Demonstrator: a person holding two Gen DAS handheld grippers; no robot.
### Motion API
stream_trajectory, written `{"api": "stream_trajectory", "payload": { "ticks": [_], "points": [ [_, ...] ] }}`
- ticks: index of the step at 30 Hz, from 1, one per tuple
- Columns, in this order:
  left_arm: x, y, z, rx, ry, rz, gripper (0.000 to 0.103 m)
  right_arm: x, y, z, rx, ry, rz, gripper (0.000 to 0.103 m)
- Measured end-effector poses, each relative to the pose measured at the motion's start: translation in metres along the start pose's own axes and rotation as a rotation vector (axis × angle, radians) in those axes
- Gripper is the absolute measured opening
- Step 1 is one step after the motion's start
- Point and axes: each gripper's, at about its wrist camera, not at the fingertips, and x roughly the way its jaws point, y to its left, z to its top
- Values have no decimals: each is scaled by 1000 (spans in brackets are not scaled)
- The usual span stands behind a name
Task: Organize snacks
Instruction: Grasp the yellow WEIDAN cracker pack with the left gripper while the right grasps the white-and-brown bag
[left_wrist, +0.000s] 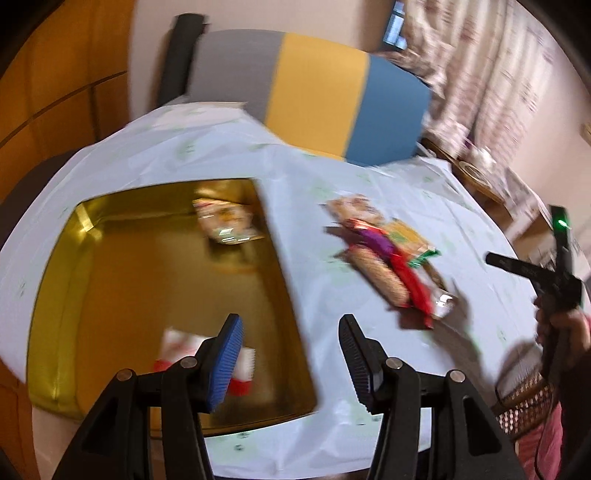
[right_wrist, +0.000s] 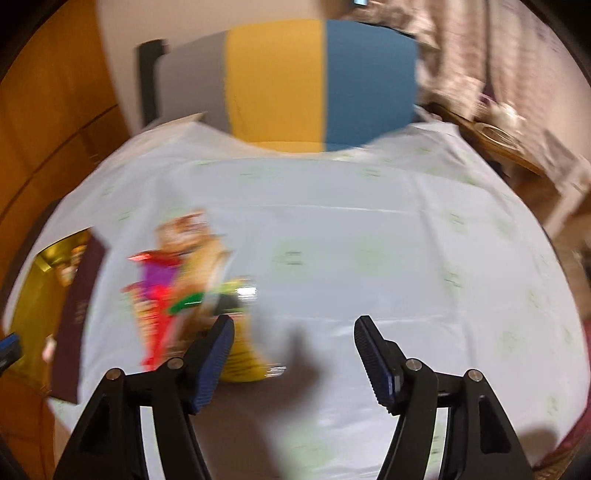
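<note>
A gold tin (left_wrist: 55, 295) lies open on the pale tablecloth (left_wrist: 369, 387). Inside it are a snack packet (left_wrist: 225, 221) at the far side and a white and red packet (left_wrist: 177, 343) near me, partly behind my finger. My left gripper (left_wrist: 291, 318) hangs open over the tin's right edge, with nothing between its fingers. A pile of bright snack packets (left_wrist: 384, 258) lies on the cloth to the right of the tin. In the right wrist view that pile (right_wrist: 173, 280) is blurred, with a yellow packet (right_wrist: 243, 365) beside the left finger. My right gripper (right_wrist: 294, 319) is open and holds nothing.
A chair (left_wrist: 314, 92) striped grey, yellow and blue stands behind the table. A wooden side table (left_wrist: 476, 173) and curtains (left_wrist: 480, 74) are at the back right, wooden panelling (left_wrist: 55, 92) at the left. A hand (left_wrist: 561, 332) holds the other gripper at the right edge.
</note>
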Motion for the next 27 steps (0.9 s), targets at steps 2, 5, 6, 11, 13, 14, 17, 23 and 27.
{"api": "stream_trajectory", "payload": {
  "ticks": [2,5,6,11,13,14,17,23,27],
  "points": [
    [5,-20,5,44,18,-38,53,5,-20,-1,40,5,-29,68],
    [21,-45,10,76,70,-95,52,15,-50,-7,139,18,-32,68],
    [28,-52,12,82,93,-113,48,20,-54,-8,164,37,-37,68],
    [49,-92,21,142,128,-145,42,22,-59,-4,194,37,-9,69],
    [53,-105,27,174,121,-154,39,20,-55,-4,182,31,0,69],
    [57,-111,31,177,120,-153,38,19,-55,-4,181,26,8,70],
    [73,-123,52,157,152,-179,38,18,-53,-4,186,20,21,72],
    [116,-138,91,36,252,-260,43,15,-56,-4,205,10,37,76],
    [154,-138,103,-74,350,-274,50,13,-54,-3,201,2,46,77]
  ]
}}
